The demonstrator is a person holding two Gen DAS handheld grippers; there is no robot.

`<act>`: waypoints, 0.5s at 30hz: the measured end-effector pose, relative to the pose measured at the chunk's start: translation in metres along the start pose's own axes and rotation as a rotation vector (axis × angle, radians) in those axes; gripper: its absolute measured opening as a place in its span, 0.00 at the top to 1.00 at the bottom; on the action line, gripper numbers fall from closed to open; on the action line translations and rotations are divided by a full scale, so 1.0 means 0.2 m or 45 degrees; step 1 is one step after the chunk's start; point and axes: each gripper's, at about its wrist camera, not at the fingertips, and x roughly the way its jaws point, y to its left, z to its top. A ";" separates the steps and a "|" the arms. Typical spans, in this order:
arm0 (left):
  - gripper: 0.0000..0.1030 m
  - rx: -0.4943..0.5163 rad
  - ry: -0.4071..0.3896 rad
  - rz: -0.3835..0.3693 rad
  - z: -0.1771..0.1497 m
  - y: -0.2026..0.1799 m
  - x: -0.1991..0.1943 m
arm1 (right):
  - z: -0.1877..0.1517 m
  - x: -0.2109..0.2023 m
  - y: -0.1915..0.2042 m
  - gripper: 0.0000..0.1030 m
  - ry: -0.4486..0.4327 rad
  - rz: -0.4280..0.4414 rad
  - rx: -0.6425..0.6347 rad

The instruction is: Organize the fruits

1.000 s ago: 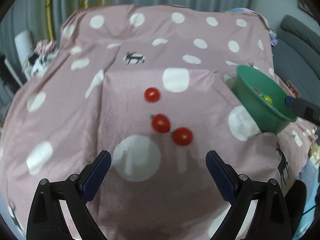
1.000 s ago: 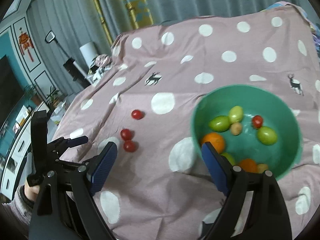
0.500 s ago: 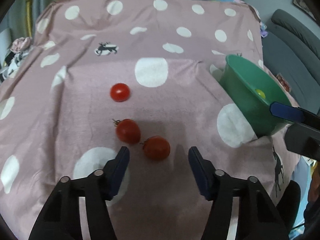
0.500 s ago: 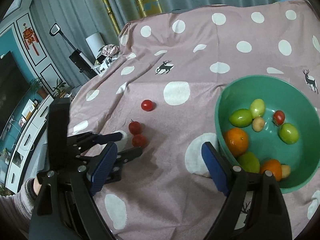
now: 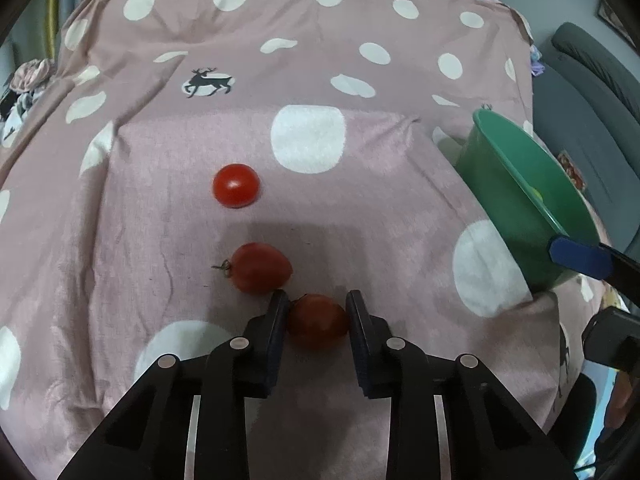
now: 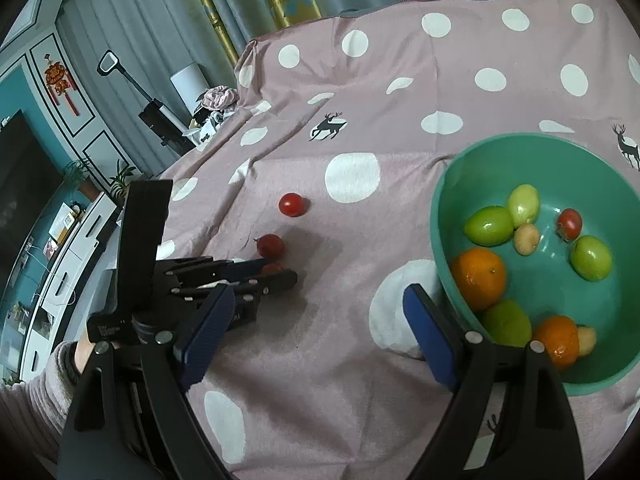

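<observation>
Your left hand-held gripper [image 5: 317,306] has just been closing and now pinches the nearest cherry tomato [image 5: 318,321] on the spotted cloth [image 5: 160,184], ready to lift. Your right hand-held gripper [image 6: 320,312] stands wide open, holding nothing, beside the green bowl [image 6: 440,216] where the fruit collects.

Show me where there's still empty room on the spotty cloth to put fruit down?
The spotty cloth is bare behind the farthest tomato, up by the deer print, and between the tomatoes and the green bowl. It is crowded where the left gripper pinches one tomato beside another, and inside the bowl.
</observation>
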 end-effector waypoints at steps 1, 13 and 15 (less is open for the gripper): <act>0.71 -0.012 -0.009 -0.004 0.00 0.02 -0.02 | 0.00 0.00 0.00 0.15 0.000 0.000 -0.005; 0.71 -0.121 -0.164 0.065 -0.10 0.28 -0.36 | 0.11 0.24 0.20 0.19 0.091 0.105 -0.160; 0.71 -0.139 -0.188 0.049 -0.10 0.31 -0.40 | 0.15 0.35 0.22 0.25 0.153 0.119 -0.169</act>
